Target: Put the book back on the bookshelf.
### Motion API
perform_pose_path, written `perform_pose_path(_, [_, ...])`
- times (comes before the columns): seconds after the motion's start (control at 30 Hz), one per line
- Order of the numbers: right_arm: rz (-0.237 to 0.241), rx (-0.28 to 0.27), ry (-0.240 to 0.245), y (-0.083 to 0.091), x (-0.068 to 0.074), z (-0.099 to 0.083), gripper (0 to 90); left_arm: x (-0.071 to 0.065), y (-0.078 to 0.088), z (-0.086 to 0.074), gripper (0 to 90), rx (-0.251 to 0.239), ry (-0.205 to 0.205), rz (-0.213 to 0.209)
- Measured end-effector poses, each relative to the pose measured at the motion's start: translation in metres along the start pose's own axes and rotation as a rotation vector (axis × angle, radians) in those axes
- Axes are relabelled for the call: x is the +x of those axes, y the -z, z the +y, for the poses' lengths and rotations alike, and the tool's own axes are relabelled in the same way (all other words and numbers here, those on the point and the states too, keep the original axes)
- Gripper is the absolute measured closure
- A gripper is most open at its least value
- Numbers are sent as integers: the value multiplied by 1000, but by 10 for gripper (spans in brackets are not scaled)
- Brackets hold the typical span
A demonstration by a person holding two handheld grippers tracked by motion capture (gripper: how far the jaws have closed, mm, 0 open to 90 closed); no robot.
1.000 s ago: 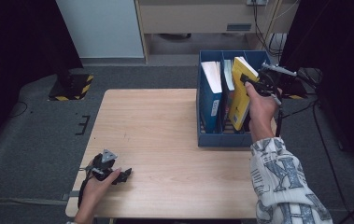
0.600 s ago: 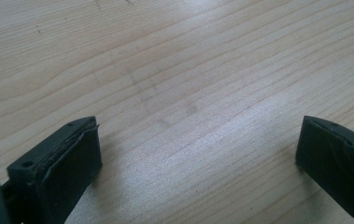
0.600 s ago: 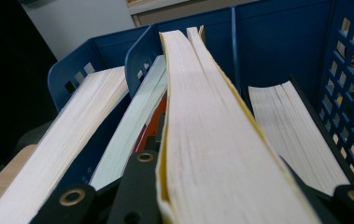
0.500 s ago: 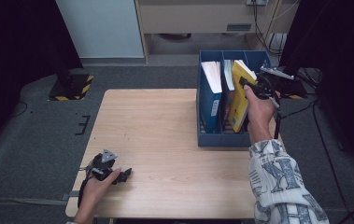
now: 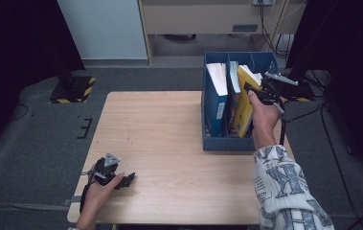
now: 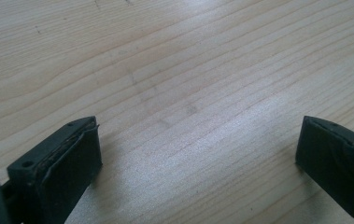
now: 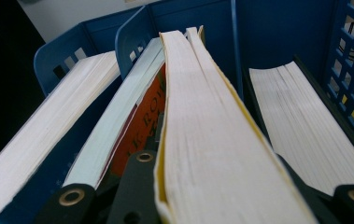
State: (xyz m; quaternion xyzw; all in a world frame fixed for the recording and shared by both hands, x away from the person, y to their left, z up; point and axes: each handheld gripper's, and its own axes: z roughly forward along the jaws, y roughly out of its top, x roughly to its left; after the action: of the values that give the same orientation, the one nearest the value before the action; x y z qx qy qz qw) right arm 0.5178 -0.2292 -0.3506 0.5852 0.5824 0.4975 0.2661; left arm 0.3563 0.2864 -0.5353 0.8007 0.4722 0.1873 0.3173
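A yellow book (image 5: 243, 105) stands tilted in the blue file box (image 5: 227, 143) at the table's far right. My right gripper (image 5: 253, 92) is shut on its upper edge. In the right gripper view the book's white page edge (image 7: 212, 130) runs up between the two jaws. A blue book (image 5: 216, 96) and a thinner book (image 5: 232, 91) with an orange cover (image 7: 142, 116) stand to its left. Another book (image 7: 305, 126) sits in the compartment to its right. My left gripper (image 5: 127, 179) lies on the table near the front left corner, open, with bare wood between its fingers (image 6: 67, 158).
The wooden table (image 5: 169, 134) spreads between the two hands. The box's perforated blue wall (image 7: 352, 46) rises close on the right of the held book. Cables and dark equipment (image 5: 308, 72) lie on the floor beyond the box.
My right gripper and the yellow book have edged slightly left, towards the other books in the box. The left gripper has stayed where it was.
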Motion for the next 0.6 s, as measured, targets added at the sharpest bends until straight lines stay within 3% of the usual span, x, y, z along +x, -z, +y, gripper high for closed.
perform_pose_path(0.6, [-18,32,2,-6,-5,-17,737,0,0,0,0,0,-1,-1])
